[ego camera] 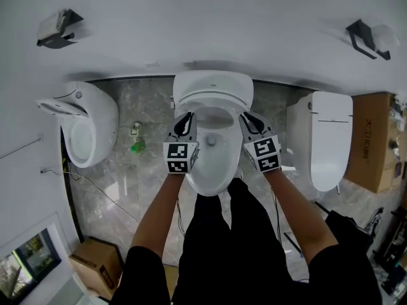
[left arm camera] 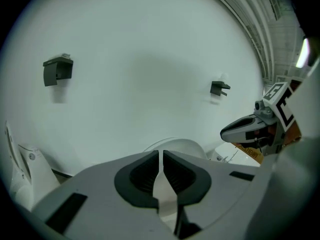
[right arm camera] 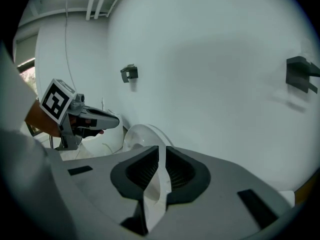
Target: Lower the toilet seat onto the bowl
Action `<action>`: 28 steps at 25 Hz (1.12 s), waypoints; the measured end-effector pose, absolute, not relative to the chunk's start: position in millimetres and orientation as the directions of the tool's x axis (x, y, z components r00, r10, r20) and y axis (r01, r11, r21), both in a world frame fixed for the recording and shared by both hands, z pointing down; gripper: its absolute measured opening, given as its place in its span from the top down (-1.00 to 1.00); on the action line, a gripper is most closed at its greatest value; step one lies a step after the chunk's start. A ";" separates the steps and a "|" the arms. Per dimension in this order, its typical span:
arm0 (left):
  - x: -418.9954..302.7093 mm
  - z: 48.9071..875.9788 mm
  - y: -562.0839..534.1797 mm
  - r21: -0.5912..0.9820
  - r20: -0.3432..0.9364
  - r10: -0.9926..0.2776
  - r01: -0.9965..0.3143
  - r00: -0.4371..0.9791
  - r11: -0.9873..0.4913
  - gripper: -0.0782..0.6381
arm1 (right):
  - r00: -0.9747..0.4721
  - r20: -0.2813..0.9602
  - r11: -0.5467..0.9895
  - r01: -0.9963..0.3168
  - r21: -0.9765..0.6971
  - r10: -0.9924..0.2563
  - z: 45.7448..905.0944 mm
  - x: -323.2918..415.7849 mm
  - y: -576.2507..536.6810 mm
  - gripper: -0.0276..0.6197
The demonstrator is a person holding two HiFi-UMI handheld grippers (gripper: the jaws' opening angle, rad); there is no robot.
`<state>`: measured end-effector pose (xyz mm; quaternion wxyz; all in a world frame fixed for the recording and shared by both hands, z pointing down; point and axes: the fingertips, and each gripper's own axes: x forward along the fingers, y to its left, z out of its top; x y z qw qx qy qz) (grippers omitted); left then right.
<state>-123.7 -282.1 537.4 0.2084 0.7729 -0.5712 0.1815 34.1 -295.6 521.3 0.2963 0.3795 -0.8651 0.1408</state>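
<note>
Clamping the thin white edge of the seat (left arm camera: 163,191), the left claw (left arm camera: 161,159) has its dark pads pressed together on it, and the right claw (right arm camera: 161,153) is pinched on the opposite edge in the same way. Only the two gripper views show that grip. Each of them also catches the other claw out to the side with its marker cube, and the white curve of the raised lid (left arm camera: 176,146) beyond the pads. The head view gives the layout instead. The two claws sit level with each other on either side of the toilet, angled forward and down. The seat is between them, in front of the lid and over the bowl (ego camera: 213,173). Whether it is touching the rim I cannot tell from there. Both bare forearms reach straight ahead from short black sleeves, outside the person's black trousers, with one cube (ego camera: 181,157) riding on top of each claw. Counting round the room, there are three white fixtures along the wall: the centre toilet, an open one (ego camera: 86,126) to the left and a closed one (ego camera: 331,138) to the right. There are two black holders (ego camera: 57,29) high on the wall and two cardboard boxes (ego camera: 95,259). One small green thing (ego camera: 137,147) lies on the marble floor (ego camera: 146,183).
</note>
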 end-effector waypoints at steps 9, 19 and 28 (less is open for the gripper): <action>-126.8 565.1 -313.3 0.072 0.560 -0.747 -0.919 0.360 -0.388 0.48 | -0.480 0.661 0.616 -0.787 -0.033 -0.577 556.1 20.3 -315.0 0.52; -136.0 593.8 -327.9 -0.053 0.615 -0.721 -0.897 0.318 -0.440 0.38 | -0.447 0.697 0.646 -0.763 0.030 -0.561 584.7 10.9 -327.5 0.49; -140.6 602.0 -335.5 -0.059 0.627 -0.715 -0.896 0.311 -0.441 0.42 | -0.426 0.707 0.653 -0.754 0.068 -0.565 593.6 13.0 -342.7 0.49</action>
